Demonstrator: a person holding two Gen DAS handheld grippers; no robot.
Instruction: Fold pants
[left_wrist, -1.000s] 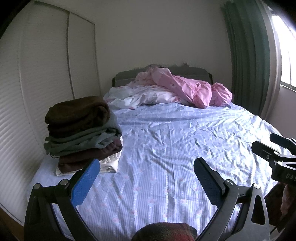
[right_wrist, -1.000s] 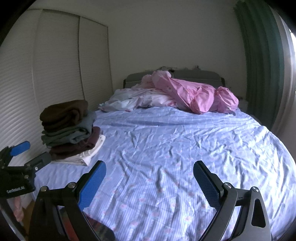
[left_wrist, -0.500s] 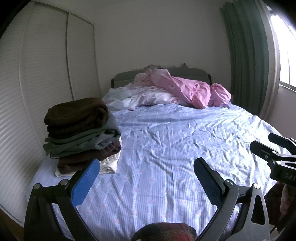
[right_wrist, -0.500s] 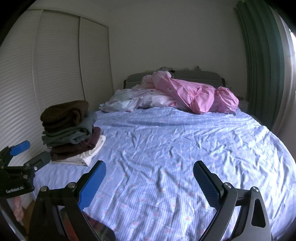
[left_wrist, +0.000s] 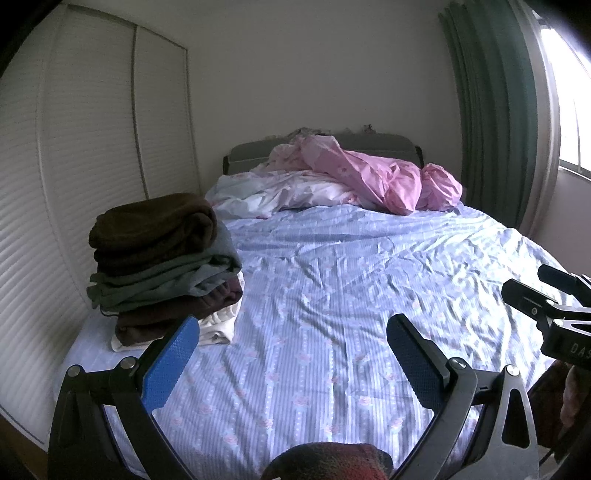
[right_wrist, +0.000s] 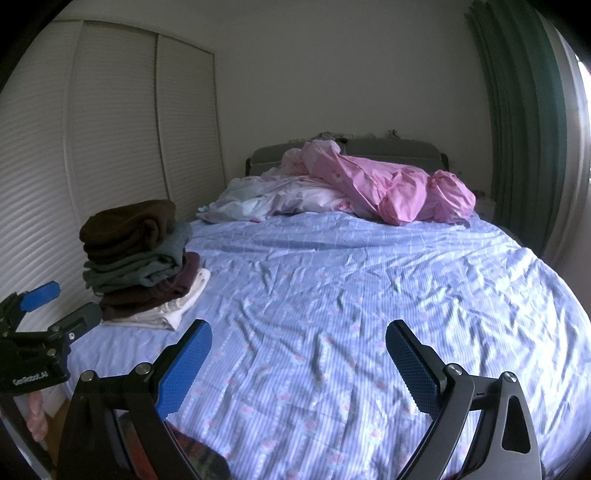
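A stack of folded pants (left_wrist: 162, 258) in brown, grey-green, maroon and white lies on the left side of the bed; it also shows in the right wrist view (right_wrist: 136, 258). My left gripper (left_wrist: 291, 354) is open and empty above the near part of the blue sheet (left_wrist: 351, 295). My right gripper (right_wrist: 297, 352) is open and empty over the sheet (right_wrist: 351, 295). A dark reddish cloth (left_wrist: 328, 461) lies at the bottom edge below the left gripper, also low left in the right wrist view (right_wrist: 192, 458). Each gripper shows at the side of the other's view.
A heap of pink and white bedding (left_wrist: 351, 181) lies at the headboard (right_wrist: 399, 149). White louvred closet doors (left_wrist: 92, 166) stand close on the left. A green curtain (left_wrist: 491, 110) and a window are on the right.
Both views have shifted very slightly; the grippers stay open and nothing on the bed has moved.
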